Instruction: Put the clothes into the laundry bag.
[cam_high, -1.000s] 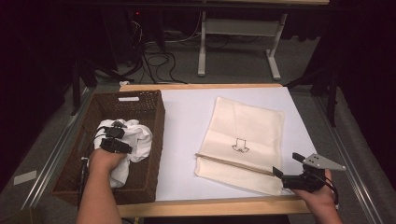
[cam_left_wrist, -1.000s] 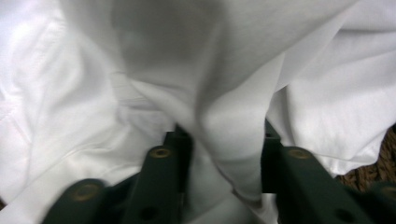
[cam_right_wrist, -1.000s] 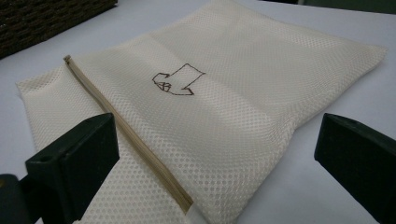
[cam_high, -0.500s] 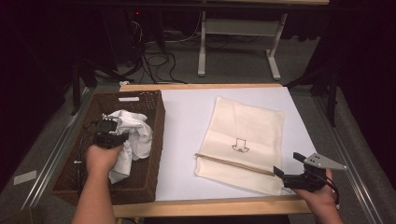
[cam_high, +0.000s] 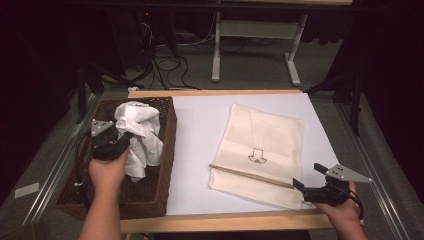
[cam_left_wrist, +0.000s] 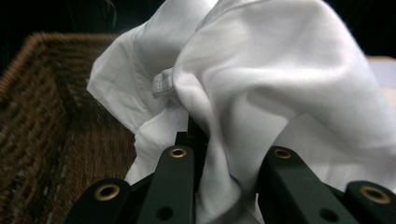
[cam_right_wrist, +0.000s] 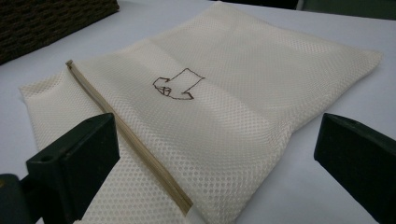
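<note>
High view, left side: we are holding the left claw (cam_high: 121, 138) above the brown basket (cam_high: 162, 165), and it is pinching the white cloth (cam_high: 137, 135), which is hanging over the basket.
High view, right side: we are keeping the right claw (cam_high: 306, 178) at the near corner of the cream mesh bag (cam_high: 265, 150) lying flat on the tabletop (cam_high: 200, 130).
Left gripper view: our jaws are squeezing a fold of the white cloth (cam_left_wrist: 261, 93), with the basket (cam_left_wrist: 42, 126) at the left.
Right gripper view: our jaws are standing wide apart, pinching nothing, with the mesh bag (cam_right_wrist: 224, 116) and its zipper (cam_right_wrist: 135, 149) lying between them.
</note>
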